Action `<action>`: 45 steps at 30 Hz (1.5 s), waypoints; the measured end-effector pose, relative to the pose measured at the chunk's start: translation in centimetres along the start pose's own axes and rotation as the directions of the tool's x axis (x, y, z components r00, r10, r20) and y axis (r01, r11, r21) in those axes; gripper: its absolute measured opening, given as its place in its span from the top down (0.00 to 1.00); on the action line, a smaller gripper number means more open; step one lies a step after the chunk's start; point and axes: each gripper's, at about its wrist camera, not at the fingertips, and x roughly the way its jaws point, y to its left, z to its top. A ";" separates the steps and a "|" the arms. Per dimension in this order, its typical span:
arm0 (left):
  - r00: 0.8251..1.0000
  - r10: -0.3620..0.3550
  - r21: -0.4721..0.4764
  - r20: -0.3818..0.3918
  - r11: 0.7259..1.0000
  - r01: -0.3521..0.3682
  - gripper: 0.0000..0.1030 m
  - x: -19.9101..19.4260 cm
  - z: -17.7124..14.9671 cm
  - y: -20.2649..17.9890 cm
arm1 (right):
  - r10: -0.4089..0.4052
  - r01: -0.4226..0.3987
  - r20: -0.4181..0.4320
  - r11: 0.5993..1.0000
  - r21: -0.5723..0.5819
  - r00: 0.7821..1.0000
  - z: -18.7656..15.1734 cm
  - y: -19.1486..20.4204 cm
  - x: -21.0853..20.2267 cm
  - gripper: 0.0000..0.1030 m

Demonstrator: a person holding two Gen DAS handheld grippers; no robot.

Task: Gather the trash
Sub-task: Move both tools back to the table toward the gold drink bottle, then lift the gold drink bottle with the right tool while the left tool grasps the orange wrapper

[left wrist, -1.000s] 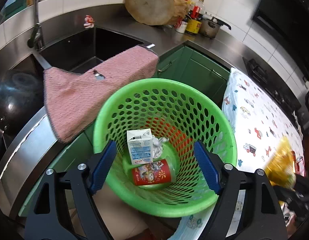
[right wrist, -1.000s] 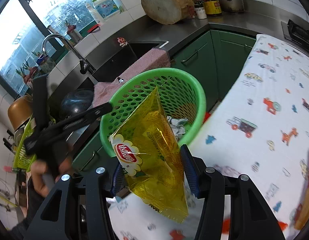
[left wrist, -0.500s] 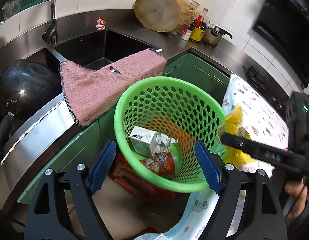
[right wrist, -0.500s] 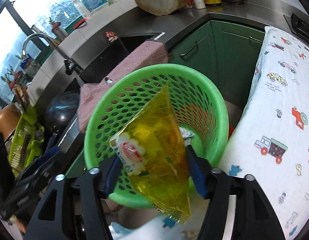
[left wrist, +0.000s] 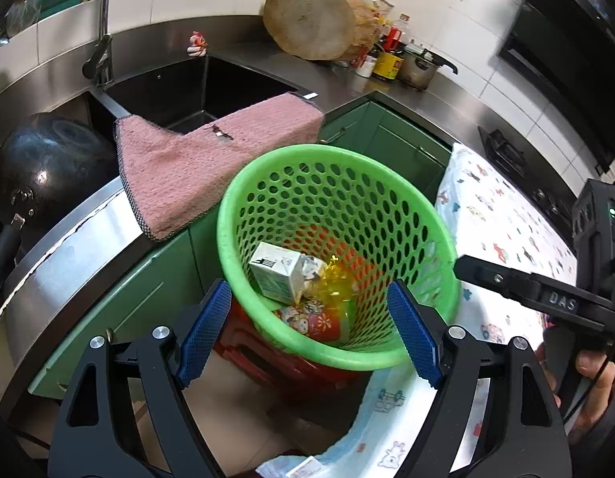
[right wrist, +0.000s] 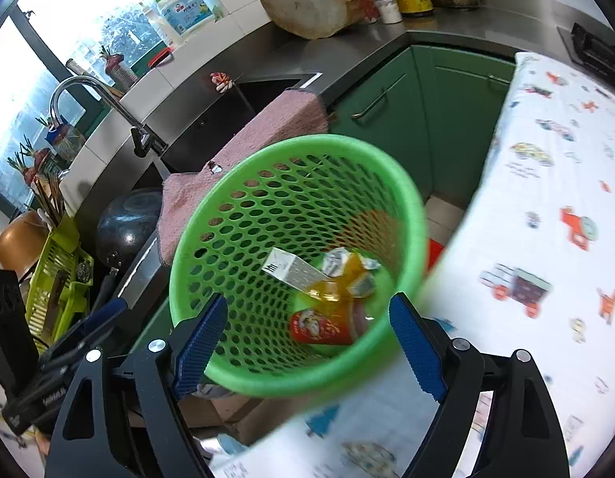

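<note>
A green perforated basket (left wrist: 267, 175) holds a white carton (left wrist: 277, 273), a red cup (left wrist: 313, 320), crumpled foil and a yellow snack bag (left wrist: 335, 283). The same basket (right wrist: 235, 207) shows in the right wrist view, with the yellow bag (right wrist: 335, 283) lying beside the carton (right wrist: 291, 269) and above the red cup (right wrist: 319, 326). My left gripper (left wrist: 307, 330) is open and empty above the basket's near rim. My right gripper (right wrist: 307, 346) is open and empty above the basket; its arm appears in the left wrist view (left wrist: 538, 294).
A pink towel (left wrist: 211, 159) hangs over the sink edge left of the basket. A black wok (left wrist: 44, 167) sits at far left. A table with a cartoon-print cloth (right wrist: 546, 207) is to the right. Green cabinets (right wrist: 418, 111) stand behind. A wooden block (left wrist: 311, 24) rests on the counter.
My right gripper opened and let go of the yellow snack bag, which fell into the basket. My left gripper drew back a little from the basket.
</note>
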 end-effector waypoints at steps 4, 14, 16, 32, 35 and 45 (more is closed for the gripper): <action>1.000 -0.012 0.016 0.001 1.000 0.012 0.22 -0.3 -0.2 -1.1 | -0.023 0.023 0.024 1.000 0.010 0.999 -1.0 -1.3 -2.4 0.20; 0.998 -0.058 0.081 0.006 0.995 0.058 0.21 -1.6 -1.5 -5.2 | -0.159 0.156 0.082 0.987 0.047 0.984 -4.3 -6.5 -10.5 0.19; 0.998 -0.066 0.090 0.003 0.994 0.065 0.21 -1.7 -1.8 -6.0 | -0.207 0.202 0.089 0.978 0.053 0.974 -5.0 -7.9 -12.5 0.18; 0.994 -0.107 0.166 -0.033 0.980 0.111 0.21 -2.1 -3.8 -12.4 | -0.405 0.395 0.034 0.905 0.155 0.914 -7.3 -19.4 -18.2 0.17; 0.993 -0.107 0.176 -0.041 0.978 0.113 0.21 -1.9 -4.1 -13.2 | -0.385 0.379 0.004 0.912 0.159 0.923 -7.5 -20.5 -17.4 0.17; 0.989 -0.123 0.203 -0.079 0.970 0.137 0.17 -1.5 -5.1 -15.5 | -0.364 0.371 -0.079 0.919 0.133 0.928 -7.8 -22.0 -14.5 0.23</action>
